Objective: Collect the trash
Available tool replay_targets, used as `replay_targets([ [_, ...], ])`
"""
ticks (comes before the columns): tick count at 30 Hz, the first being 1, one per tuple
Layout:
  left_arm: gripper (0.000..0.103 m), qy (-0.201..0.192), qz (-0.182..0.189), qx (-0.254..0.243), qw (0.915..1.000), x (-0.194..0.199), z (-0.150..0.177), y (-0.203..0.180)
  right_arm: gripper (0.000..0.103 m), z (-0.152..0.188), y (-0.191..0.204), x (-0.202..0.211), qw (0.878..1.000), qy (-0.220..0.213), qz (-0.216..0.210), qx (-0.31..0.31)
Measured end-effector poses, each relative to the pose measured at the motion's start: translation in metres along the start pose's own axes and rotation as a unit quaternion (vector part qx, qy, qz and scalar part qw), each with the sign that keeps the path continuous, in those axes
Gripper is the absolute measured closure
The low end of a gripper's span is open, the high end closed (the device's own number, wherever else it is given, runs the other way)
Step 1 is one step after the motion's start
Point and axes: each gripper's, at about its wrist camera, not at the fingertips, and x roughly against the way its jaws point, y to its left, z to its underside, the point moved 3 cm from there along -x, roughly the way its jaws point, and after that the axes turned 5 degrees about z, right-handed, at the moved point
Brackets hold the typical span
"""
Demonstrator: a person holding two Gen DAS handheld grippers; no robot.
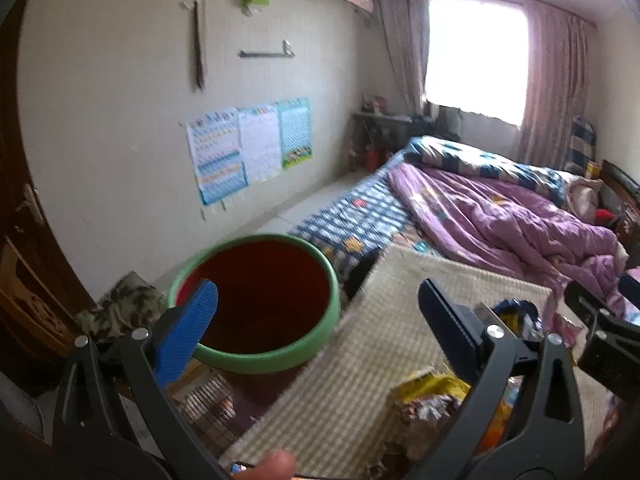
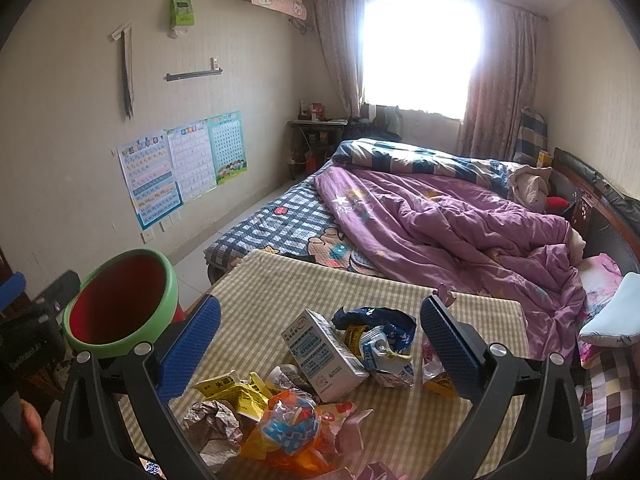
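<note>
While both grippers hang released and empty, the trash pile sits on the bench; right gripper should clamp the milk carton, then the green-rimmed bin.

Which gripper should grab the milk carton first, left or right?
Right. The right gripper is open with the milk carton lying between its fingers, while the left gripper faces the red bin.

Both wrist cams low over checked cloth, facing bed & window.
</note>
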Motion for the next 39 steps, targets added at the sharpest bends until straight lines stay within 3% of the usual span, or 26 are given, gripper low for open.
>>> replay_targets([
  [4, 0.004, 0.029, 0.029, 0.004, 0.9992, -0.0042, 0.0029, -0.0026, 0.007, 0.0, -0.0008, 0.0004, 1.0, 0.0, 0.0, 0.0],
  [39, 0.004, 0.034, 0.031, -0.005, 0.9989, -0.0048, 0.0026, -0.0037, 0.007, 0.0054, 0.0041, -0.0036, 1.0, 0.005, -0.016, -0.008],
])
